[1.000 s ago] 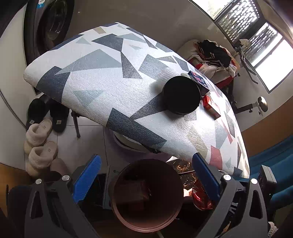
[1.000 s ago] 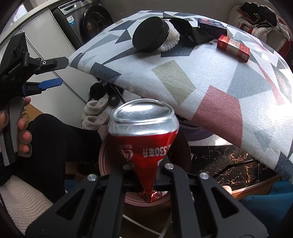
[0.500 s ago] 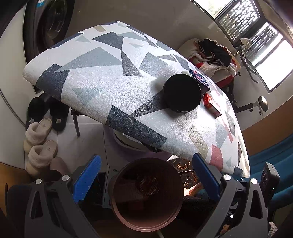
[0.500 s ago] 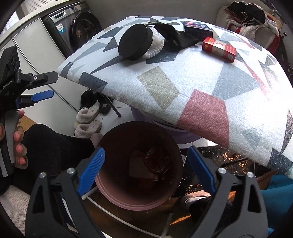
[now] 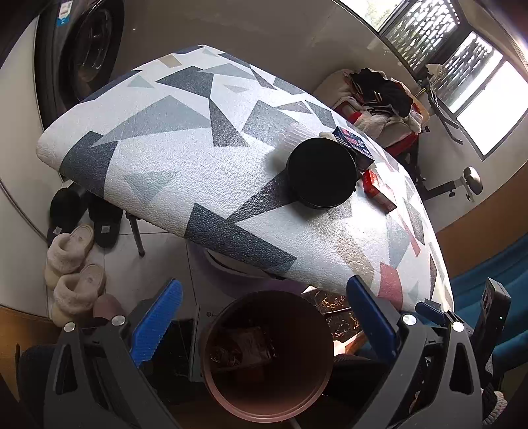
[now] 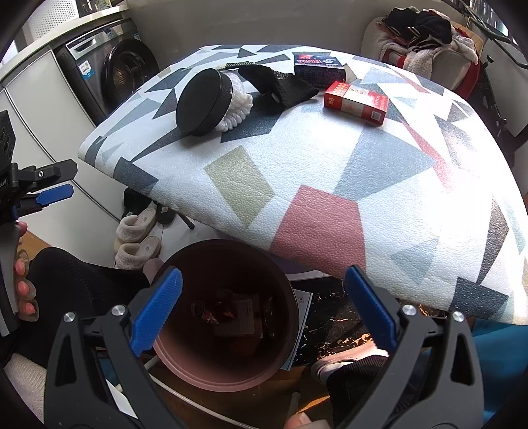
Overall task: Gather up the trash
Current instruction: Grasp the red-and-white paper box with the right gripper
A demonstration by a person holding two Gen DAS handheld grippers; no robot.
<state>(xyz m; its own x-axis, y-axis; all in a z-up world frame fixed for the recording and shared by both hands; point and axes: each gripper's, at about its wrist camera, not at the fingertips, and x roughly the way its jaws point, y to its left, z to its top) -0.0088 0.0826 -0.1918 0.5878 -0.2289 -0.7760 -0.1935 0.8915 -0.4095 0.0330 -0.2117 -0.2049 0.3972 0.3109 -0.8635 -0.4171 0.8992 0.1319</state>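
Below my right gripper (image 6: 262,310), the brown bin (image 6: 227,379) stands on the floor at the table's near edge. My right jaws are opening toward full spread, blue pads well apart, nothing between them. Dark crumpled trash (image 6: 224,313) lies at the bin's bottom; I cannot tell the pieces apart in the shadow.

My left gripper (image 5: 264,318) also hangs over the bin (image 5: 267,409) from the other side, jaws wide, empty.

Further out, on the patterned table cover (image 6: 297,171), candidates for collection:
- Red carton (image 6: 354,102), lying flat, right of centre. Judged light, thin card, crushes if squeezed hard. Best taken across the short width, pads on the long sides.
- Dark blue box (image 6: 318,66), behind the carton, near the far edge. Likely similar: light and stiff-walled.
- Black cloth (image 6: 280,82), limp, between box and lid. Soft; pinch a raised fold.
- Black round lid (image 6: 201,99), tilted against a white fluffy item (image 6: 237,105). Smooth rim, probably slippery; wide for my jaws. Whether it is trash I cannot tell.

Beyond the table: a washing machine (image 6: 122,69) and a chair piled with clothes (image 6: 425,29).
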